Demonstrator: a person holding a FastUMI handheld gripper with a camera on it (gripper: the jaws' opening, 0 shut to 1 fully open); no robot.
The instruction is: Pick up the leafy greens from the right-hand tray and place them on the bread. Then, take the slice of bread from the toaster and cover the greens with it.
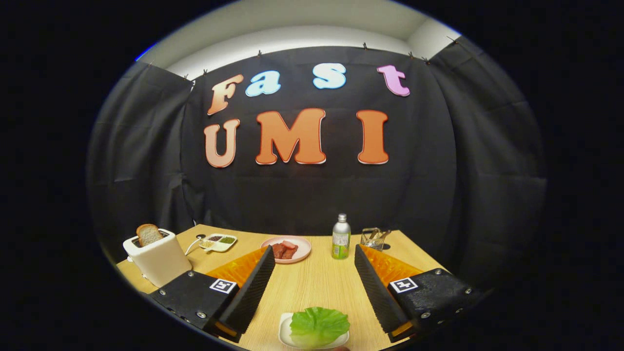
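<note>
A green lettuce leaf (pixel 319 325) lies on a small white tray (pixel 284 332), low between the two fingers and close to their bases. My gripper (pixel 313 250) is open, its ridged black fingers (pixel 253 287) spread wide above the wooden table, touching nothing. To the left, beyond the left finger, stands a white toaster (pixel 157 259) with a slice of bread (pixel 148 234) sticking up out of its slot. Just ahead of the fingertips sits a pink plate (pixel 303 251) holding reddish-brown slices (pixel 284 250).
A green-labelled bottle (pixel 341 237) stands beyond the right fingertip, with a wire basket (pixel 374 238) to its right. A small white dish of condiments (pixel 219 241) sits behind the toaster, whose cord runs beside it. Black cloth walls close the table's far and side edges.
</note>
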